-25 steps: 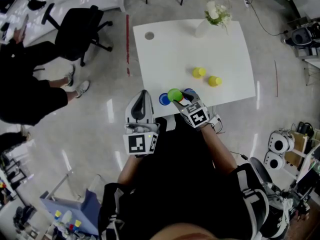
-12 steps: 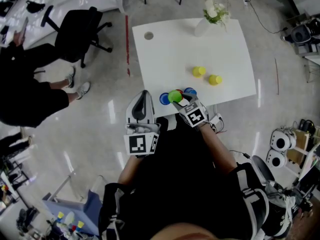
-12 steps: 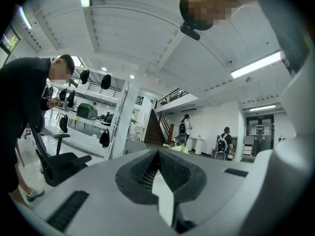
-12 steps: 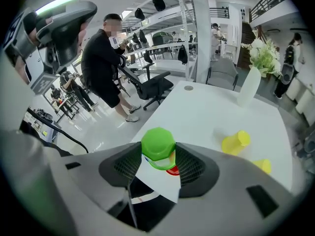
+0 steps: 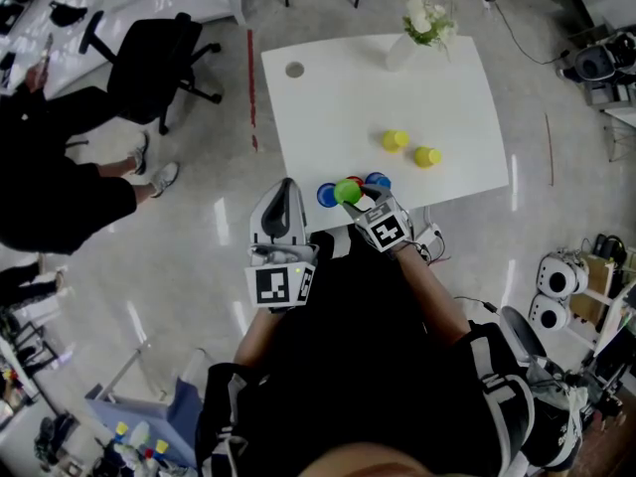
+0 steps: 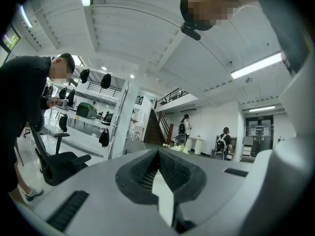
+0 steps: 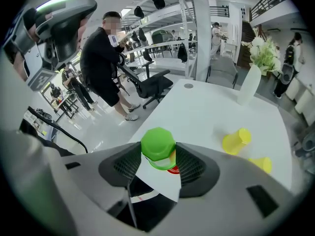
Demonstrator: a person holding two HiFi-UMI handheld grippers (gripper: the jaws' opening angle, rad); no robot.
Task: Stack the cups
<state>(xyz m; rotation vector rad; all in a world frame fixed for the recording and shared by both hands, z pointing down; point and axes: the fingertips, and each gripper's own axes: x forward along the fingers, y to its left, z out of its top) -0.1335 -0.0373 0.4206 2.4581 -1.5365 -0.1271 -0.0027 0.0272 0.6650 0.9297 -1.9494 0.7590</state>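
One wide white table [image 5: 338, 97] fills the upper middle of the head view, and by my reckoning the stacking is only at its first pairing. The left gripper [image 6: 158, 155] hangs off the table's lower edge, jaws pressed together on nothing. The right gripper [image 7: 160, 155] sits right at that lower edge, jaws spread wide with the pads against the sides of the green cup [image 7: 158, 142]. A red cup [image 7: 173, 170] peeks out just underneath, so green looks meant for red, though I cannot tell whether it is seated. One blue cup [image 5: 327, 196] stands just left of it and another blue cup [image 5: 378, 180] just right, both unstacked. Further right, one yellow cup [image 5: 395, 141] and a second yellow cup [image 5: 427, 155] lie near each other, untouched.
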